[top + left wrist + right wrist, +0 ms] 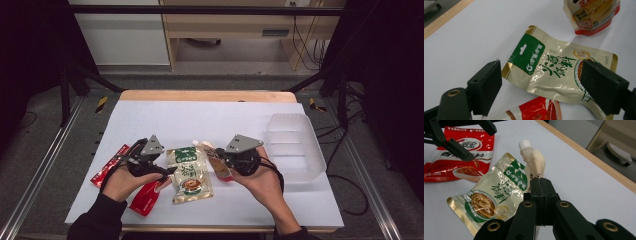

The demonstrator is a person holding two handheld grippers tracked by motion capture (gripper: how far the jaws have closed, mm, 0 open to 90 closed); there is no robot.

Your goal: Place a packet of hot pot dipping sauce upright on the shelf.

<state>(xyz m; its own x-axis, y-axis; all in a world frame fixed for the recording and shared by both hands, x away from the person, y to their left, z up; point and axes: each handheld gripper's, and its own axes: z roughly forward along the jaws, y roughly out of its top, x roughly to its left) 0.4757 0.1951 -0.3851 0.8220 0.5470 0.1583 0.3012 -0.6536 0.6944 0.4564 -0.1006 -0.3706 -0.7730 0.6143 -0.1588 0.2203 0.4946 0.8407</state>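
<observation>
On the white table (210,120), just in front of the person, the right tool (541,185) has its jaws clamped flat on the lower edge of a cream spouted pouch (534,161), so the pouch stands up from the grip with its white screw cap (524,144) pointing away. Pinching the thin sealed edge rather than the full belly looks like a sensible hold, since the film is slack and would bulge out of a wider bite. In the high view the same pouch (218,161) hangs at the right tool (226,159), lifted clear of the surface, not far from the clear plastic container (295,145) at the right; I judge that to be where it is headed.

The left tool (541,85) hovers with its jaws standing wide and nothing pressed between them, straddling the air above a gold and green sauce sachet (554,67) that lies flat. That sachet is glossy, crinkled foil film with a punched hanging slot in its green header. Beside it a red seasoning sachet (461,152) lies flat too, shiny and printed, and a slim red packet (109,165) rests near the left edge. The container is translucent, rigid, rectangular with rounded corners and ribbed walls.
</observation>
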